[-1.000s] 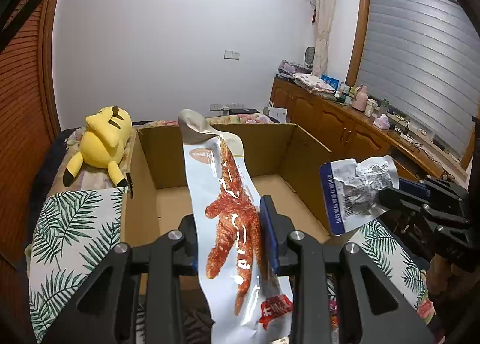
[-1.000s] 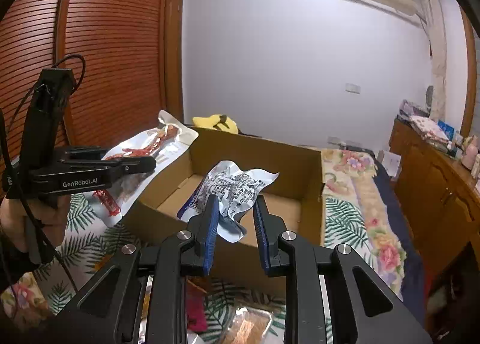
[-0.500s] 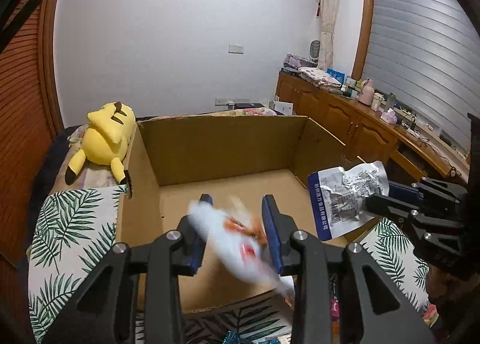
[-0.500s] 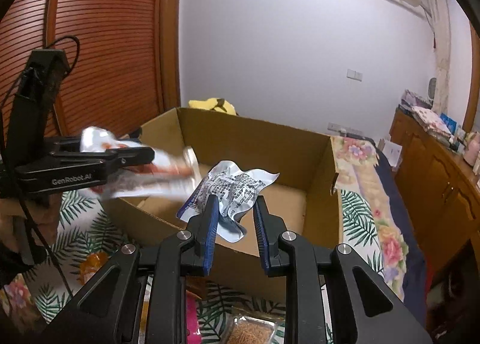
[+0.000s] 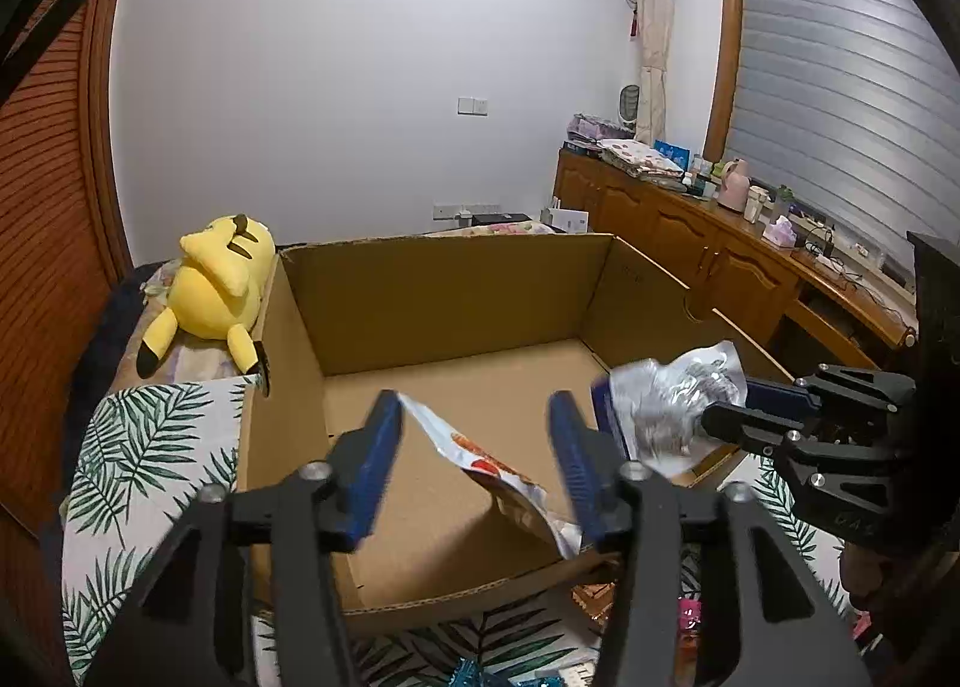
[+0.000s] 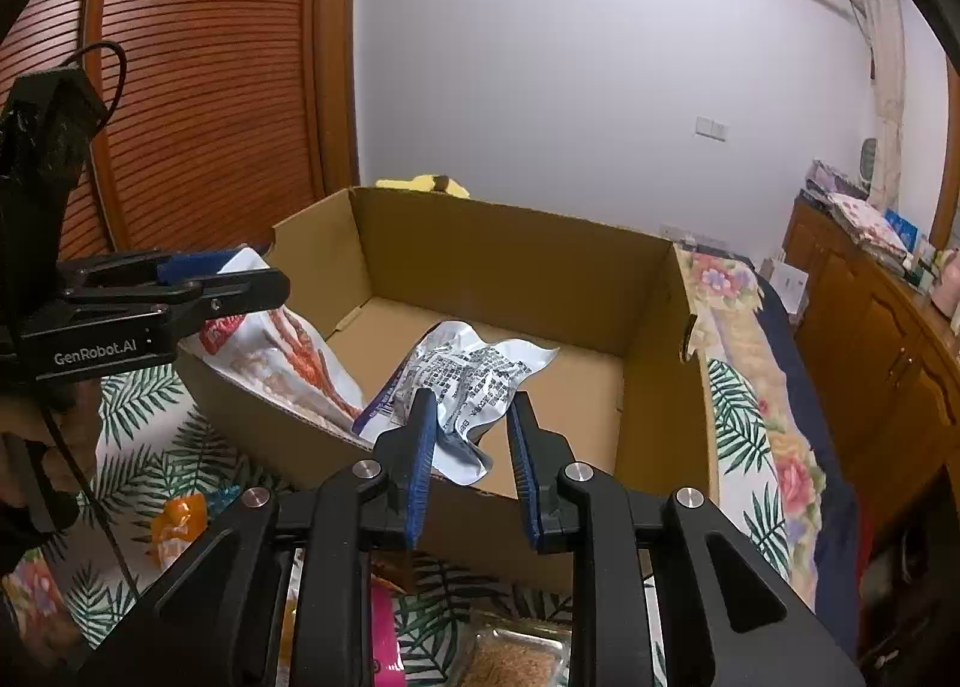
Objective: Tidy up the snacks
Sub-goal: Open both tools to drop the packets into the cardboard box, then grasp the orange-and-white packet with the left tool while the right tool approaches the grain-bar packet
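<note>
I see the box (image 5: 456,291) as plain matt brown cardboard, raw edges. My left tool (image 5: 474,447) is matt black plastic with ribbed blue pads (image 5: 378,447) and shiny metal screws; right tool (image 6: 471,447) same build. The red pack (image 5: 498,477) is glossy printed film. The silver pack (image 6: 474,375) is crinkled shiny foil. Plush (image 5: 213,285) is soft yellow fabric. Bedcover (image 5: 150,447) is matt printed cloth. Cabinets (image 5: 690,249) are varnished wood. Wall (image 5: 360,57) is smooth matt paint.
</note>
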`<state>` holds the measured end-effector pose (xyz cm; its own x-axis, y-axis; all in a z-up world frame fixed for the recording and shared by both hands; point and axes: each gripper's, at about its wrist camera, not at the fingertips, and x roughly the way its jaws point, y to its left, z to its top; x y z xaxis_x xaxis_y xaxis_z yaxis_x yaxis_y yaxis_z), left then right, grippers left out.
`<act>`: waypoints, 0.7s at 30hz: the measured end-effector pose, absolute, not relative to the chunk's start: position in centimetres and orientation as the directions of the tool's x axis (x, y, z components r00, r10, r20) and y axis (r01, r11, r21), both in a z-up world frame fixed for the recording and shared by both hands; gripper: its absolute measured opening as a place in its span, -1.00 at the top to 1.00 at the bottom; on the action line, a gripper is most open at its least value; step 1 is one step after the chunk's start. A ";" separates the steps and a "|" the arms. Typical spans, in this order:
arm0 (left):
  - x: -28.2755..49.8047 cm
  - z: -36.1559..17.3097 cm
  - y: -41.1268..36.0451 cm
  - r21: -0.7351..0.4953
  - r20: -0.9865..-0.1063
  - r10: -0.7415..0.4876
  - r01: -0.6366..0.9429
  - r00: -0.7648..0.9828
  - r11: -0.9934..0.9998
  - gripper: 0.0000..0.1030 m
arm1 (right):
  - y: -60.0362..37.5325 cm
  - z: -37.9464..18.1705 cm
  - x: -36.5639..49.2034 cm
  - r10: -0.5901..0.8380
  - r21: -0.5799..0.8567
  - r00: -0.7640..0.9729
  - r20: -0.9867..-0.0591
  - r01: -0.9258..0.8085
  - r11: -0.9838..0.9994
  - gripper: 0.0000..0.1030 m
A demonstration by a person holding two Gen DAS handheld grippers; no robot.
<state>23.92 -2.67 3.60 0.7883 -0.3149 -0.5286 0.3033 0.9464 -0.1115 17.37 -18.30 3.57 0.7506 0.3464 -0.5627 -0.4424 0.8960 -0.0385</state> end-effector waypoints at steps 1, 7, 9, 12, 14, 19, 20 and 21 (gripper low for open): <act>23.9 3.6 -2.7 -0.109 -0.525 -0.312 0.301 0.792 0.948 -0.13 | -18.3 3.6 17.4 0.352 -0.033 0.750 -0.561 -0.444 0.895 0.56; 23.5 3.8 -2.6 -0.097 -0.520 -0.297 0.290 0.801 0.952 -0.15 | -18.4 3.6 16.8 0.360 -0.031 0.753 -0.551 -0.450 0.893 0.33; 23.1 3.8 -2.6 -0.092 -0.516 -0.293 0.288 0.805 0.953 -0.18 | -18.6 3.8 16.1 0.373 -0.017 0.756 -0.538 -0.452 0.892 0.24; 22.2 4.2 -2.6 -0.091 -0.503 -0.302 0.298 0.810 0.950 -0.49 | -18.8 4.2 14.6 0.379 -0.012 0.767 -0.517 -0.449 0.893 0.10; 21.5 4.6 -2.4 -0.084 -0.480 -0.305 0.302 0.823 0.949 -0.71 | -19.0 4.4 13.6 0.385 -0.002 0.772 -0.505 -0.447 0.894 0.03; 19.1 5.5 -2.8 -0.055 -0.459 -0.306 0.317 0.834 0.947 -0.73 | -19.4 4.6 10.9 0.385 -0.003 0.780 -0.493 -0.444 0.896 -0.08; 18.7 5.6 -2.8 -0.054 -0.459 -0.306 0.318 0.834 0.947 -0.73 | -19.6 4.4 10.3 0.381 -0.006 0.781 -0.495 -0.441 0.897 -0.08; 18.3 5.6 -2.8 -0.053 -0.458 -0.304 0.315 0.836 0.948 -0.74 | -19.7 4.2 9.9 0.375 -0.009 0.783 -0.497 -0.437 0.899 -0.09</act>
